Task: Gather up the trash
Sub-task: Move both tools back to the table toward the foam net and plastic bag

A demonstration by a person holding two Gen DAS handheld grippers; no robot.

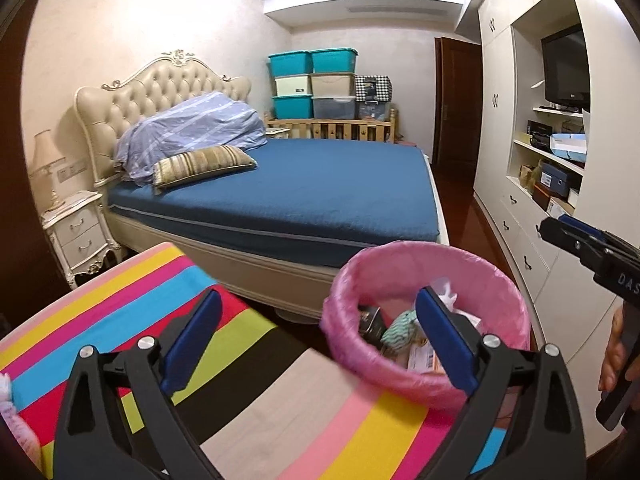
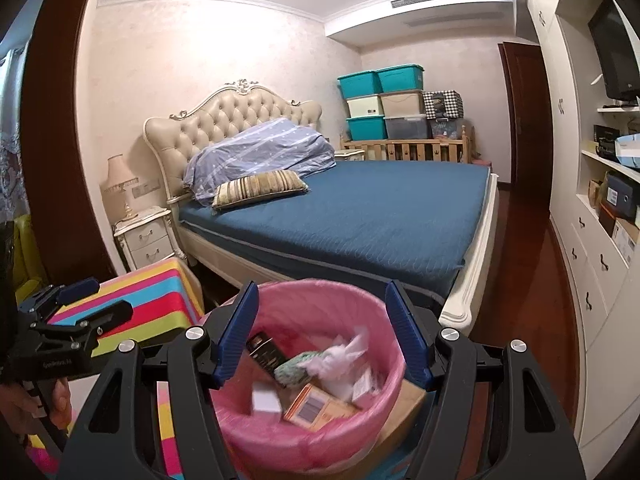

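A bin with a pink liner [image 2: 372, 408] stands on the floor at the foot of the bed. Inside lie a dark box [image 2: 266, 352], a teal knitted piece [image 2: 294, 370], crumpled white paper [image 2: 344, 354], an orange packet [image 2: 316, 404] and a blurred white box [image 2: 266, 400]. My right gripper [image 2: 322, 338] hangs open just above the bin's mouth with nothing between its fingers. To the left of the bin [image 1: 496, 292], my left gripper [image 1: 320, 336] is wide open and empty over the striped surface [image 1: 120, 300]. Each gripper shows in the other's view: right [image 1: 558, 224], left [image 2: 102, 300].
A bed with a blue cover [image 1: 320, 188] fills the middle of the room. A white nightstand with a lamp [image 1: 76, 232] stands at the left. White built-in cabinets and shelves [image 1: 532, 184] line the right wall. Storage boxes [image 1: 312, 84] are stacked at the back. A cardboard piece [image 2: 404, 408] sits under the bin.
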